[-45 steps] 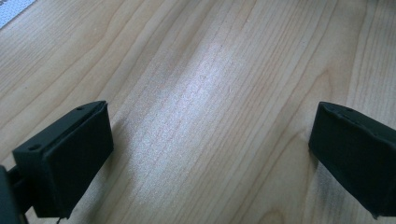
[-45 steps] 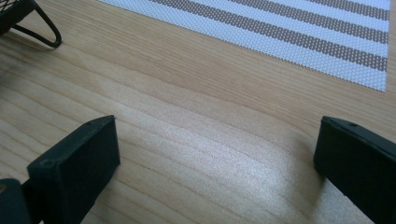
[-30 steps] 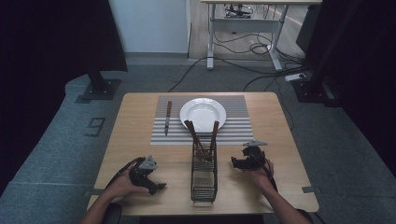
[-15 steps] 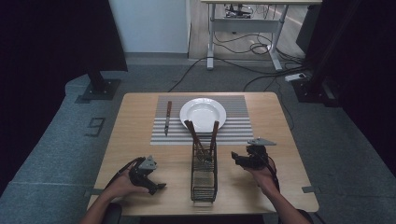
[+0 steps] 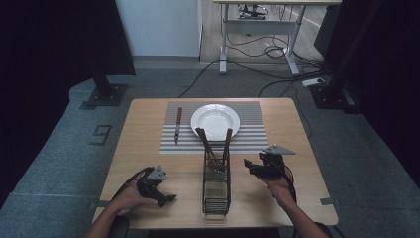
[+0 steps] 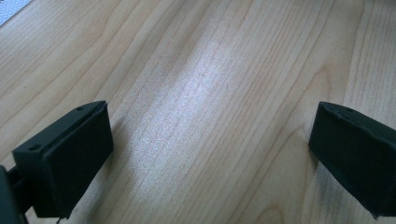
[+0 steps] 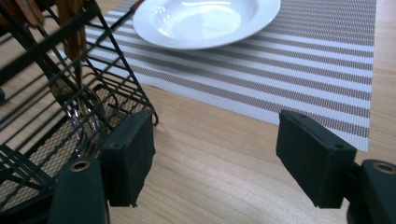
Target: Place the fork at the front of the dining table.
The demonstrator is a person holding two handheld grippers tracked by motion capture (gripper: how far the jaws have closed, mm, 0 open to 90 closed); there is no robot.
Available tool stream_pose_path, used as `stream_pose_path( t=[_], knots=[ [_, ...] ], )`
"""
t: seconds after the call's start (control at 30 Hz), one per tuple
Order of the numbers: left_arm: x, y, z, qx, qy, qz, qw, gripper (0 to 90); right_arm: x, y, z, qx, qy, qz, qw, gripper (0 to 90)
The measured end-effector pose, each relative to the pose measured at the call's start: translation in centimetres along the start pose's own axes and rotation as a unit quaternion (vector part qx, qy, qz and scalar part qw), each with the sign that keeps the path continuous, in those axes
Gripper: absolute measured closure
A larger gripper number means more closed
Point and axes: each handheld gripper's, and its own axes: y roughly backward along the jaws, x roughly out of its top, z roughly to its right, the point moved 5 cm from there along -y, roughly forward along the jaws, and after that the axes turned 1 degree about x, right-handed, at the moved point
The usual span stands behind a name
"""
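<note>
The wire rack (image 5: 216, 181) stands in the lower middle of the high view, on the wooden desk (image 5: 148, 148), between the two grippers. Two utensils with brown handles (image 5: 208, 144) lean up out of its far end, and their handles cross toward the plate.

At the lower left of the high view the left gripper (image 5: 166, 197) lies low on the desk in the person's hand, well apart from the rack. In the left gripper view its jaws stand wide apart over bare wood, with nothing between them.

Further up, left of the middle, a knife (image 5: 177, 125) lies on the striped placemat (image 5: 250, 134), just beside the white plate (image 5: 215, 121). The plate sits on the mat behind the rack.

At the lower right of the high view the right gripper (image 5: 249, 166) is held above the desk, near the right side of the rack and pointing toward it. Its jaws have just been closing a little, but they are still well open and hold nothing. In the right gripper view (image 7: 212, 154) the rack (image 7: 56, 107) stands at the left, close by the left jaw, and the plate (image 7: 205, 21) and the mat (image 7: 317, 60) lie beyond.
</note>
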Motion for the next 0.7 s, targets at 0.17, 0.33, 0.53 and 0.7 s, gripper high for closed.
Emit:
stream_pose_path(
  t=[0.17,0.33,0.53,0.7],
  knots=[
    [0.0,0.0,0.0,0.0,0.0,0.001,1.0,0.0,0.5,0.5,-0.2,0.007,-0.001,0.012,0.9999,27.9],
    [0.0,0.0,0.0,0.0,0.0,0.001,1.0,0.0,0.9,0.7,-0.3,0.013,-0.007,0.022,0.9996,28.1],
    [0.0,0.0,0.0,0.0,0.0,0.001,1.0,0.0,2.0,1.3,-1.1,0.03,-0.002,0.04,0.9988,29.2],
    [0.0,0.0,0.0,0.0,0.0,0.002,1.0,0.0,2.6,1.5,-2.0,0.041,0.009,0.044,0.9981,29.7]
  ],
)
